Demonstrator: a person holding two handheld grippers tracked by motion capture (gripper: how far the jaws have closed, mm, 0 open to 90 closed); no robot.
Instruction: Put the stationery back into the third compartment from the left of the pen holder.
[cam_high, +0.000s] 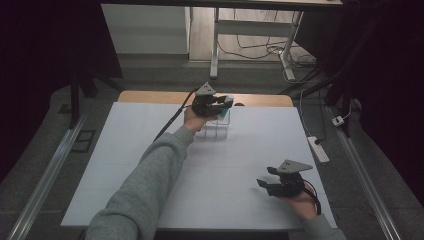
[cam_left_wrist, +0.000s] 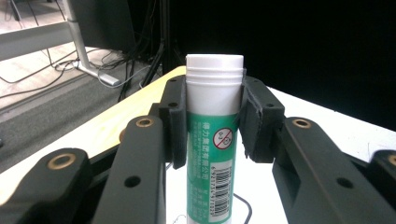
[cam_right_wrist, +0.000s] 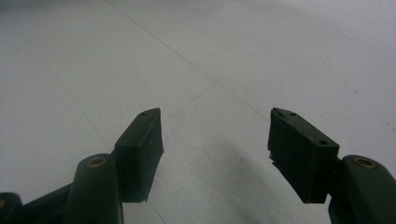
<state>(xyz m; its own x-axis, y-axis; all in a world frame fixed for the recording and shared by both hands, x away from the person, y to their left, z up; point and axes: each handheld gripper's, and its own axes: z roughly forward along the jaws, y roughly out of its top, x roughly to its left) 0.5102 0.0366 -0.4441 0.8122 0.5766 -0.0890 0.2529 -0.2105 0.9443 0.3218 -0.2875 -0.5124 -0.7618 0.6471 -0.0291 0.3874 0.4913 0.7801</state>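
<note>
Clamping a green-and-white glue stick (cam_left_wrist: 212, 154), the left gripper (cam_high: 216, 104) hovers right above the clear plastic organizer (cam_high: 216, 128) at the far side of the white table (cam_high: 150, 170), and that box serves as the landmark for everything else. Its pads (cam_left_wrist: 175, 126) press on the tube from both sides just below the white cap, with the stick standing upright between them. Judging from this, the step in hand is bringing the stick to the organizer, likely to drop it into one of the compartments; which compartment lies beneath it cannot be told. The next move would call for lining the tube's lower end up over an opening, lowering it straight so it clears the thin dividers, and only then letting the jaws part. Well apart from the organizer, toward the near right corner of the table, the right gripper (cam_high: 270, 181) rests in the person's hand with its jaws spread wide and nothing between them; the right gripper view confirms this, showing bare white surface beyond both pads (cam_right_wrist: 140, 149). The high view gives the layout of hands, box and table but renders the stick as a small pale shape, whereas the left gripper view reveals the label, barcode and ribbed cap up close, yet hides the organizer below.
</note>
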